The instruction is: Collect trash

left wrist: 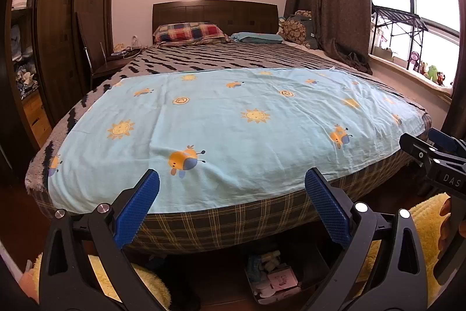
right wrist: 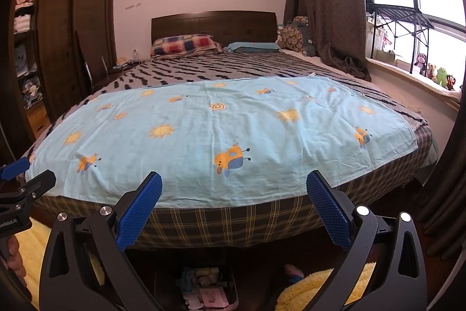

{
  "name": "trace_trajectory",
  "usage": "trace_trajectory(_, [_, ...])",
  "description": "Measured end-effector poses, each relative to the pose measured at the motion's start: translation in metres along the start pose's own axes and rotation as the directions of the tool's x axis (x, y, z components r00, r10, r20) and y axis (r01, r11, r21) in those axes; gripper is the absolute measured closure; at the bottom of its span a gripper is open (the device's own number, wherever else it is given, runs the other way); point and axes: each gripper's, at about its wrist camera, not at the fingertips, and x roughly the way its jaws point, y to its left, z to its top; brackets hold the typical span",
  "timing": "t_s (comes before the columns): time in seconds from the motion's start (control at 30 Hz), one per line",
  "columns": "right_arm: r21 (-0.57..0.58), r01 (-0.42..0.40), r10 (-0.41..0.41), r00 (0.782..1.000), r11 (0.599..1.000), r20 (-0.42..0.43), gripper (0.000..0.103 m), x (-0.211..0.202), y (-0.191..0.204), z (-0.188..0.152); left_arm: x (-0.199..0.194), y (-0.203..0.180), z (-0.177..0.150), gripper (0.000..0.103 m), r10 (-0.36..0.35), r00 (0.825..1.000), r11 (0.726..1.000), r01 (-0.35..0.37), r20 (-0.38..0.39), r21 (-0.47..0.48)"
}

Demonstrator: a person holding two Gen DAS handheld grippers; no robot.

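Note:
A dark tray [left wrist: 251, 286] sits on the floor under the foot of the bed, holding crumpled scraps and a small pink carton [left wrist: 282, 280]; the carton [right wrist: 212, 297] also shows in the right wrist view. My left gripper [left wrist: 232, 174] is open in front of the bed's foot edge, above the tray, with nothing between its blue pads. My right gripper [right wrist: 234, 177] is open and empty too, level with it. Each appears in the other's view: the right gripper [left wrist: 422, 140] at the right edge, the left gripper [right wrist: 27, 174] at the left edge.
A light blue sheet [left wrist: 233, 118] with suns and bees covers the bed's foot end over a plaid mattress side [left wrist: 221, 223]. Fluffy yellow rugs [right wrist: 308, 292] lie on the dark floor at both sides. A wardrobe [left wrist: 58, 34] stands left; the window sill with toys [right wrist: 437, 75] is right.

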Motion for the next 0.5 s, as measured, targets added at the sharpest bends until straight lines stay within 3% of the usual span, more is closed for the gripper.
trace_trajectory(0.5, [0.003,-0.001,0.001,1.000,1.000,-0.002,0.003,0.0007,-0.0007,-0.0001,-0.0007,0.0034,0.0022,0.008,-0.016,1.000,1.000,0.017,0.002,-0.014])
